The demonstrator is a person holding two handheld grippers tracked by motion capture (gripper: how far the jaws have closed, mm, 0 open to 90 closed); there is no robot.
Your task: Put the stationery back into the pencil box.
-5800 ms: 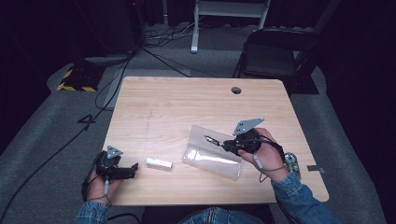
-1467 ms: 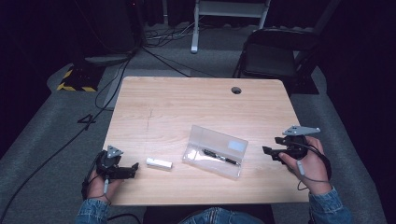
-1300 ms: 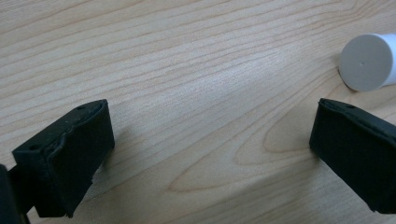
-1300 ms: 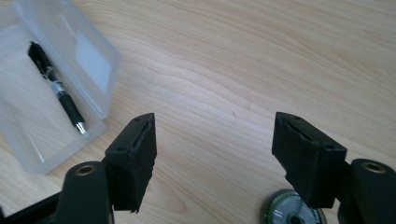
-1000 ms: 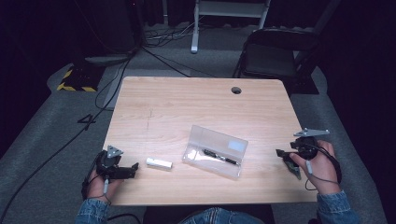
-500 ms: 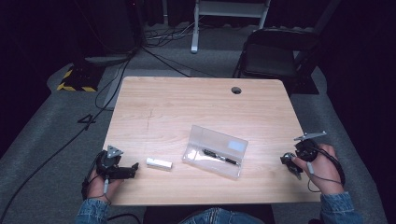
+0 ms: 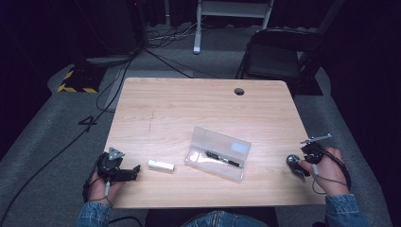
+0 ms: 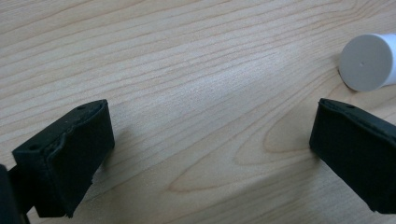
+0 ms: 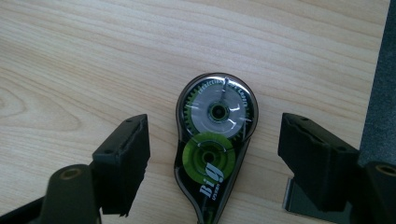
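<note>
Correction tape roller between spread jaws at the table's right edge.

The tape roller (image 9: 214, 148) lies flat on the wooden table (image 7: 189, 109), near its right edge, between the wide-apart jaws of the right gripper (image 9: 214, 163), which touch neither side of it. A clear case (image 7: 217, 152) holding a black pen (image 7: 223, 159) sits mid-table, a white tube (image 7: 161, 165) to its left. The left gripper (image 8: 210, 154) rests at the left front corner, jaws released, the tube's end just beyond them.
</note>
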